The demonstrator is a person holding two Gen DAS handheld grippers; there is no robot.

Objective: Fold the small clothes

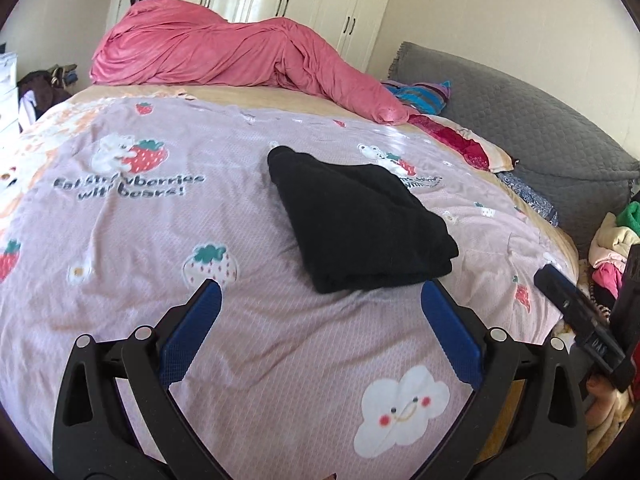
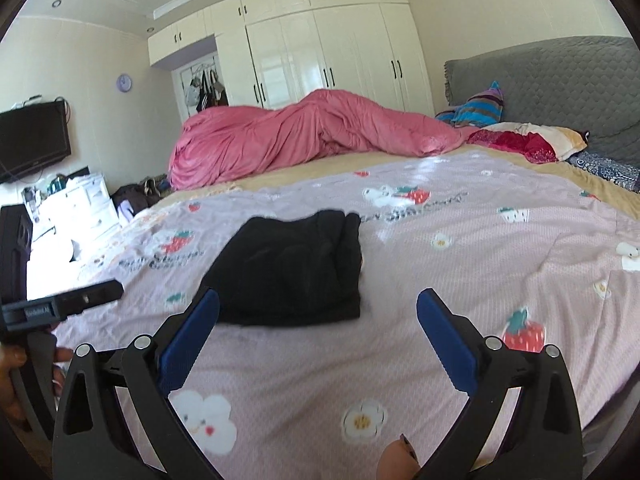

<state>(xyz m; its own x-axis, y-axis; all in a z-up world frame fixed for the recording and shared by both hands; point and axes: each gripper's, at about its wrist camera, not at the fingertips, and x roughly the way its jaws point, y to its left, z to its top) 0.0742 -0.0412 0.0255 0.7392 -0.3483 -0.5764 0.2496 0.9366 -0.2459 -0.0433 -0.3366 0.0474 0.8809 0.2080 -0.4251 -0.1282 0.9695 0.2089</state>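
Folded black garment (image 1: 360,220) on the bedspread (image 1: 160,240), just beyond both grippers' spread fingers (image 1: 192,336)

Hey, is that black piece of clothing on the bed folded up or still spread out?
Folded. The black garment lies as a compact rectangle with stacked layers along its near edge on the pink strawberry sheet, apart from both open grippers.

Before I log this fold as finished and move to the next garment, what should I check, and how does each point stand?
1. Left gripper open, nothing between its fingers: ok.
2. Right gripper open, nothing held: ok.
3. Black garment folded into a compact stack: ok.
4. Garment lies flat on the printed sheet, clear of both grippers: ok.
5. Fold edges aligned underneath: cannot tell.
6. Next garment in the clothes pile beside the bed: cannot tell.
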